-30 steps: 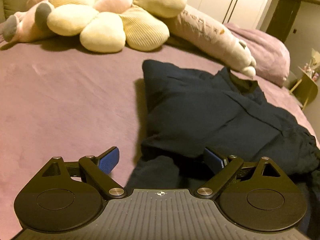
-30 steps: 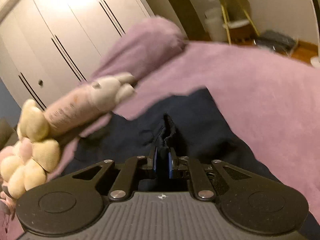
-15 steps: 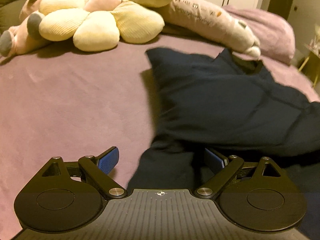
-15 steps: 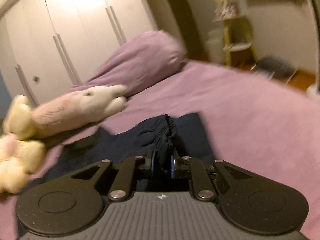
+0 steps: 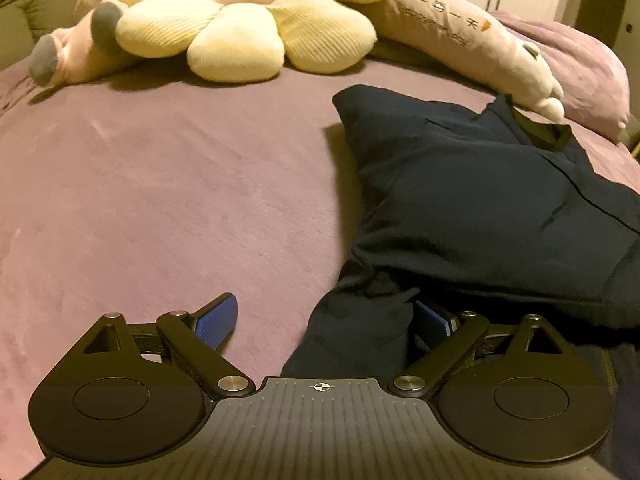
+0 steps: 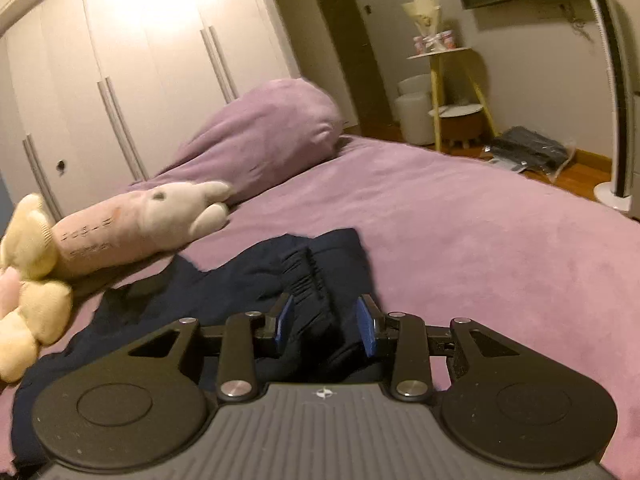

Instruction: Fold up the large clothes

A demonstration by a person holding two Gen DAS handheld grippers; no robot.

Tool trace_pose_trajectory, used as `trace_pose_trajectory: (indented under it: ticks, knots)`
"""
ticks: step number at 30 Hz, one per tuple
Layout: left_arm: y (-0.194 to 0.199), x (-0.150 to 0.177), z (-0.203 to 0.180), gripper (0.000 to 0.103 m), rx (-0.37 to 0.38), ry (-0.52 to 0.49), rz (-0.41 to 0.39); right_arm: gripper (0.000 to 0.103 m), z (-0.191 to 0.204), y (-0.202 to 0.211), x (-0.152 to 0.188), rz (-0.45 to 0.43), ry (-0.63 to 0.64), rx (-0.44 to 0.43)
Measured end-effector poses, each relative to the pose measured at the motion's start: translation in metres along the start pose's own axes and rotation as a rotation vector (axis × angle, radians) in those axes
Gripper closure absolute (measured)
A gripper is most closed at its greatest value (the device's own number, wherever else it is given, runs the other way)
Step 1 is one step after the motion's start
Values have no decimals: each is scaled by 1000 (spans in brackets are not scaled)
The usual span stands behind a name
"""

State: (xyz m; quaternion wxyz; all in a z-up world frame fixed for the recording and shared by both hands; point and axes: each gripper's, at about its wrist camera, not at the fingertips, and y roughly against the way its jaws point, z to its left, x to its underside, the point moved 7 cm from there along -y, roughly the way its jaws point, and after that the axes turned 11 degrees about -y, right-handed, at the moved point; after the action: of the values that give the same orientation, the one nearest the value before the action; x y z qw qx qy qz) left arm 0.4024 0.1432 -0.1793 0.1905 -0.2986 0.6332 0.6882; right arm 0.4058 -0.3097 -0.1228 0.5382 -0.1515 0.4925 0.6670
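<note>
Left gripper (image 5: 326, 318) spread wide, low over the bed (image 5: 160, 200), a fold of the navy garment (image 5: 460, 200) between its blue pads (image 5: 216, 320), not pinched. Right gripper (image 6: 326, 322) also parted, ribbed cuff (image 6: 310, 284) lying loose between the pads. Garment bunched on the purple bed cover toward the headboard end. Beyond it: long pink plush (image 6: 132, 224), yellow flower cushion (image 5: 240, 28), purple pillow (image 6: 264, 136), white wardrobe (image 6: 120, 60).
</note>
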Motion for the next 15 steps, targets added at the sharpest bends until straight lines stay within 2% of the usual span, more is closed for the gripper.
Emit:
trace_pose_trajectory:
  ticks: [2,6,12,15]
  knots:
    - [-2,-1,0,6,-15,0,-4,69,7,-6,14,65,35,-32]
    - [-7,2,1,2,-30,-12,-4,69,7,-34,46,207,100,39]
    - [-7,6,0,0,-26,-8,-4,66,14,-45,56,215,211,73]
    - [-6,8,-1,0,-24,-4,11,65,13,-46,57,218,217,71]
